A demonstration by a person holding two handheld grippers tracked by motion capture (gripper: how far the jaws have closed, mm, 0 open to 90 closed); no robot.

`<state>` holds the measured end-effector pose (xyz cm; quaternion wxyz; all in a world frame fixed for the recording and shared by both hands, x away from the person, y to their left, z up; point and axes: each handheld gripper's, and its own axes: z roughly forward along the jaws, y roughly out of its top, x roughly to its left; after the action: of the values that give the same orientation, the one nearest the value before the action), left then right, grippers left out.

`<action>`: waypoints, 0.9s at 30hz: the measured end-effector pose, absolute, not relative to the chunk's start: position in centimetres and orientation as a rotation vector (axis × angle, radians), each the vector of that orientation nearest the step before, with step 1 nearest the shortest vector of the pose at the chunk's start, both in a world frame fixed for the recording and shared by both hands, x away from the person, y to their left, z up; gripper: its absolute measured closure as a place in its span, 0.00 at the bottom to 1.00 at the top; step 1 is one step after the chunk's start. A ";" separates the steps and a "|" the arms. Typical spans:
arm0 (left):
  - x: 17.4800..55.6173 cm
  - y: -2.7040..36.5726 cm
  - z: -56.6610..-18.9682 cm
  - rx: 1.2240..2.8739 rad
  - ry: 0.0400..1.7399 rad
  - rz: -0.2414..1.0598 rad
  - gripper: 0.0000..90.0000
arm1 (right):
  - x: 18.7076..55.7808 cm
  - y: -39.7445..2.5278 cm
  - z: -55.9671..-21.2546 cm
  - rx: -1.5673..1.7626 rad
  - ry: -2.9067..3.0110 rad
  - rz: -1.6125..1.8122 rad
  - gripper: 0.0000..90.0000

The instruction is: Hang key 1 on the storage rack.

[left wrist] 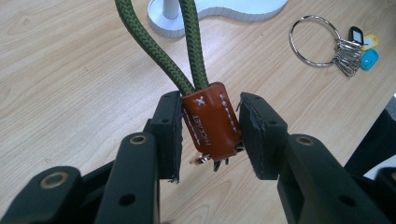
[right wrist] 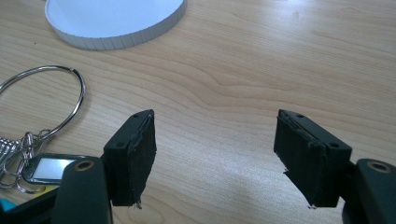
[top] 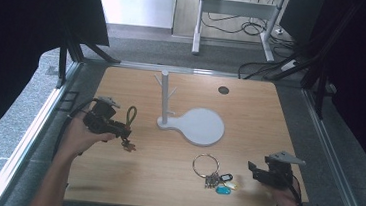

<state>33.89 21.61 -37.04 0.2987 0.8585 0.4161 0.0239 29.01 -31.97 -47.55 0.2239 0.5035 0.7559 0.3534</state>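
**Keyfob in the left jaws, stand waiting**

While the right gripper (top: pixel 253 168) idles at about five o'clock on the table (top: pixel 250 114), its jaws spread wide over bare wood, the left gripper (left wrist: pixel 208 126) has the work in hand at nine o'clock. Between its jaws sits the brown leather tab (left wrist: pixel 211 120) of a keyfob, the green cord loop (left wrist: pixel 189 42) rising free above it; one jaw touches the tab, the other shows a slight gap, so I cannot tell whether the grip is firm. The white peg stand (top: pixel 164 99) is near the table's centre, and the big key ring (top: pixel 206 166) with its tagged keys lies at six o'clock. My guess is the fob is headed for a peg: the loop needs lifting and opening over a prong.
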 end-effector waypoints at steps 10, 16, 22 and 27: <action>34.4 21.9 -36.6 2.256 1.094 0.056 0.68 | 29.1 -31.9 -47.7 1.394 2.093 0.969 0.33; 34.5 21.7 -36.2 2.253 1.082 0.070 0.68 | 29.0 -31.8 -47.7 1.395 2.099 0.969 0.33; 34.9 21.5 -35.6 2.252 1.071 0.085 0.68 | 29.1 -31.8 -47.8 1.394 2.105 0.963 0.33; 35.1 21.1 -35.3 2.260 1.060 0.080 0.68 | 29.1 -31.8 -47.8 1.397 2.104 0.963 0.33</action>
<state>35.10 21.11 -35.30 0.3165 0.8583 0.4027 0.0303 29.10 -31.85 -47.82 0.2177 0.5045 0.7597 0.3479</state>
